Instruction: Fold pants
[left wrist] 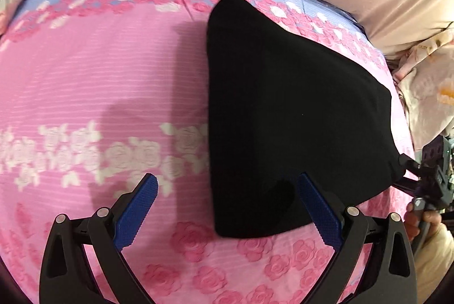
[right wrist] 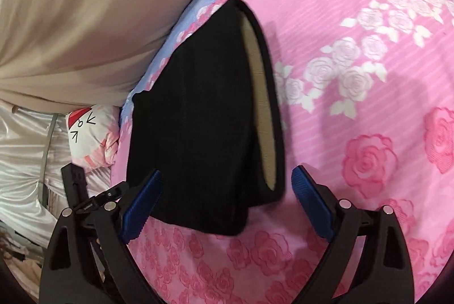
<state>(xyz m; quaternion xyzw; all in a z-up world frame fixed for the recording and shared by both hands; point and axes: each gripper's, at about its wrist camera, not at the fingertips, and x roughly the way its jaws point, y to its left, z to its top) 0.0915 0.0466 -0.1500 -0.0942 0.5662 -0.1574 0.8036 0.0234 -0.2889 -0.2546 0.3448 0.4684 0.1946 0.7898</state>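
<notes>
While the black pants (left wrist: 283, 111) lie folded into a compact wedge on the pink rose-print bedspread (left wrist: 99, 77), both grippers hover with fingers wide, holding nothing: left gripper (left wrist: 227, 207), right gripper (right wrist: 227, 202). Cloth looks soft, limp, light, likely to sag. Tan lining shows at one open edge. Best pinched at a corner through all layers.

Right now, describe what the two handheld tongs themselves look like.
Both match. The left tongs and right tongs each have two black plastic arms shaped like open triangles, silver round rivets at the joints, and blue ribbed pads on the inner faces. Seen from the left camera, the right tool's body is dark with a grey handle.
</notes>
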